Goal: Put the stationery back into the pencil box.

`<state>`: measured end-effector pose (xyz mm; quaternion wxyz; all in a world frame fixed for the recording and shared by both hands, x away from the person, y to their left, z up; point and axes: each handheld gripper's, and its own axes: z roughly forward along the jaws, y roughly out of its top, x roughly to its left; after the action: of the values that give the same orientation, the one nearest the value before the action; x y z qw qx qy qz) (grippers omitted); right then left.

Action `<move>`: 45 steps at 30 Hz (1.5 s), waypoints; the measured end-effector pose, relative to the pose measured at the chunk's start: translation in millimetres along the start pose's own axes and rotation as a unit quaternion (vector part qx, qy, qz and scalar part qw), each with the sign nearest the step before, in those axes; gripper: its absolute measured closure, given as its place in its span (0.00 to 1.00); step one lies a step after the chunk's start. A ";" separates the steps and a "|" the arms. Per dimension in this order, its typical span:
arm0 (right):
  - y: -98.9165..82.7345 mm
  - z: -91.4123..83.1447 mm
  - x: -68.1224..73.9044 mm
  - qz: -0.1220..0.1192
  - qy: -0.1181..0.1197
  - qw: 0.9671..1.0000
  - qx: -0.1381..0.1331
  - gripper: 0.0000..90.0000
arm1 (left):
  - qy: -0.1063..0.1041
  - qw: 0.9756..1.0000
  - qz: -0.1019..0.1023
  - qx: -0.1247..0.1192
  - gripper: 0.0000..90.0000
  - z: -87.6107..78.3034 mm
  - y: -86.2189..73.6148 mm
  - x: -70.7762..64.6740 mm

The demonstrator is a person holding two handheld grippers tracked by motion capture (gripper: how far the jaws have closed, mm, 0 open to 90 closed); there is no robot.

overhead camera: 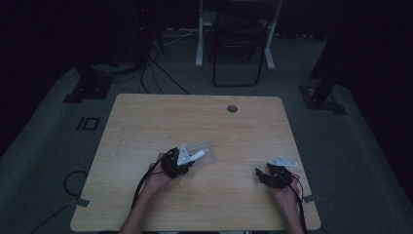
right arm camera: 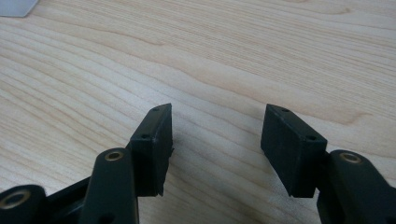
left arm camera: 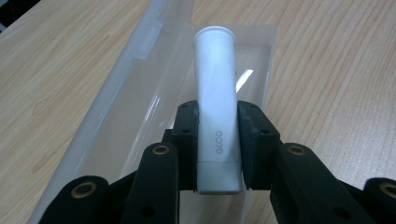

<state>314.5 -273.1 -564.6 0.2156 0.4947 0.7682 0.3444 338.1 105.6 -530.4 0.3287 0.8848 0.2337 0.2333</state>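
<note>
A white glue stick [left arm camera: 217, 107] marked "GLOO" sits clamped between the two black jaws of the left gripper [left arm camera: 218, 140]. The jaws press its sides near the capped end closest to the camera, and the rest of the tube points straight ahead, away from the gripper. Directly beneath and beyond the tube lies a clear plastic case [left arm camera: 140, 93], its lid swung open to the gripper's left. The tube hangs over the case's open tray; whether it touches the bottom is hard to tell.

From the high view, the left gripper [overhead camera: 187, 158] holds the glue stick [overhead camera: 198, 154] over the clear plastic case [overhead camera: 202, 145] near the middle of a light wooden table [overhead camera: 146, 117], with the person's left hand [overhead camera: 158, 179] behind it.

The right gripper [overhead camera: 263, 174] rests well apart, near the table's right edge. Its jaws stand wide with nothing between them, and bare wood lies ahead of them in the right gripper view [right arm camera: 217, 135].

The work appears partway done: the stick is gripped and lined up with the case, but it looks not yet released, and the lid is open.
</note>
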 end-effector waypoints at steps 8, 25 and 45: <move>0.0 0.0 0.0 0.000 0.000 1.000 0.000 0.48 | 0.004 1.000 0.002 0.007 0.79 3.7 -1.6 0.1; 0.0 0.0 0.0 0.000 0.000 1.000 0.000 0.48 | 0.011 1.000 0.004 0.024 0.79 9.2 -6.0 1.3; -0.2 -0.1 0.1 -0.001 0.001 1.000 0.000 0.48 | 0.019 0.999 -0.006 0.039 0.75 13.4 -13.8 1.9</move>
<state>314.3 -273.1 -564.7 0.2155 0.4930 0.7691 0.3450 343.6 109.7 -548.4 0.2905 0.8910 0.2539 0.2391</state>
